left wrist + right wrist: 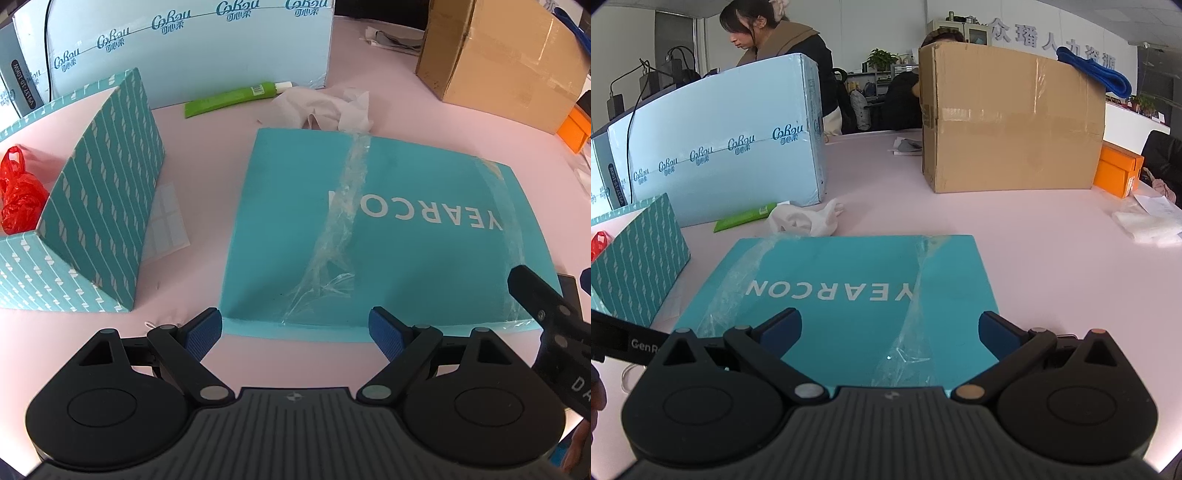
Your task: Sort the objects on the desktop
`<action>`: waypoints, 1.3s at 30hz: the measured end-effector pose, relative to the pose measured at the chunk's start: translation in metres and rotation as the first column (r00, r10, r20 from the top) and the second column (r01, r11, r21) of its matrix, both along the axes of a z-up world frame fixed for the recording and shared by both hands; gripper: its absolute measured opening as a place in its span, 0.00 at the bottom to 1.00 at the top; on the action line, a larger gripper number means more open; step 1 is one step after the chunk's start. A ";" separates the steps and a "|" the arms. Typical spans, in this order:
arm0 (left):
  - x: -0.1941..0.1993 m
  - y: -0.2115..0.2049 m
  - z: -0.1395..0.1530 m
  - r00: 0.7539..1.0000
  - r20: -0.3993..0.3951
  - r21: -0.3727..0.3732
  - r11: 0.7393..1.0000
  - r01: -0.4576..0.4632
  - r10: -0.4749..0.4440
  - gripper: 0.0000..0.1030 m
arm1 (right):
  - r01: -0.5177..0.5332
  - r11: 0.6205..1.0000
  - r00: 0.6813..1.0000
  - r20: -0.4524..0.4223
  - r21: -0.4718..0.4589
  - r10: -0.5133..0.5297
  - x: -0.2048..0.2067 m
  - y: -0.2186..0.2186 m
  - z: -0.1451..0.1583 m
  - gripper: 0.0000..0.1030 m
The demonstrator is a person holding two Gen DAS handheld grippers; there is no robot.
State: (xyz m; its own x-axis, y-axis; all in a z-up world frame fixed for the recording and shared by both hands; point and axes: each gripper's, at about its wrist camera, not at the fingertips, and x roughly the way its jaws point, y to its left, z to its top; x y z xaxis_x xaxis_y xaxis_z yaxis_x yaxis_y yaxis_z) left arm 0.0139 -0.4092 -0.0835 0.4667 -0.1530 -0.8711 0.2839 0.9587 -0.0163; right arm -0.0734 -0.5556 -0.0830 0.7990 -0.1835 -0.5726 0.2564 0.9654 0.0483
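On the pink worktop (424, 118), a striped teal box (107, 192) stands at nine o'clock, a flat teal box (406, 258) at centre. Left hand-held gripper (295, 330) and right hand-held gripper (889, 332) both gape wide, holding nothing, over its near edge.

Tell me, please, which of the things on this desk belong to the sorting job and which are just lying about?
Likely part of the sorting:
- teal YEARCON lid
- open striped box
- red plastic bag inside it
- green tube
- crumpled tissue
- white label sheet

Probably just lying about:
- brown carton
- pale blue carton
- orange box
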 end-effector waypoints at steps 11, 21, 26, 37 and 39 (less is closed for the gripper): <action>-0.005 -0.014 0.001 0.999 0.012 -0.005 0.999 0.050 -0.050 0.82 | 0.048 0.999 0.999 0.009 0.001 -0.048 -0.011 -0.010 0.002 1.00; -0.001 -0.012 0.008 0.998 0.055 0.002 1.000 0.030 -0.030 0.82 | 0.085 0.996 0.996 0.032 -0.018 -0.085 -0.010 -0.013 0.006 1.00; 0.005 -0.004 0.010 0.998 0.062 -0.003 1.000 -0.006 0.006 0.82 | 0.067 0.998 0.997 0.044 -0.021 -0.066 -0.006 -0.010 0.008 1.00; 0.011 0.004 0.013 0.997 0.075 -0.002 1.000 -0.026 0.026 0.82 | 0.019 1.000 0.997 0.071 0.000 -0.019 0.004 -0.004 0.011 1.00; 0.013 0.005 0.013 0.997 0.071 -0.003 1.000 -0.031 0.031 0.82 | 0.014 1.000 0.997 0.073 0.002 -0.014 0.005 -0.004 0.012 1.00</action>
State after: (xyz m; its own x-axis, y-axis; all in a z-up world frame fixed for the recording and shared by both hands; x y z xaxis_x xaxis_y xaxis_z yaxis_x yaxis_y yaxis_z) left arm 0.0268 -0.4040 -0.0702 0.5322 -0.1389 -0.8352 0.2549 0.9670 0.0015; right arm -0.0685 -0.5593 -0.0711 0.8360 -0.1936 -0.5135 0.2652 0.9617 0.0692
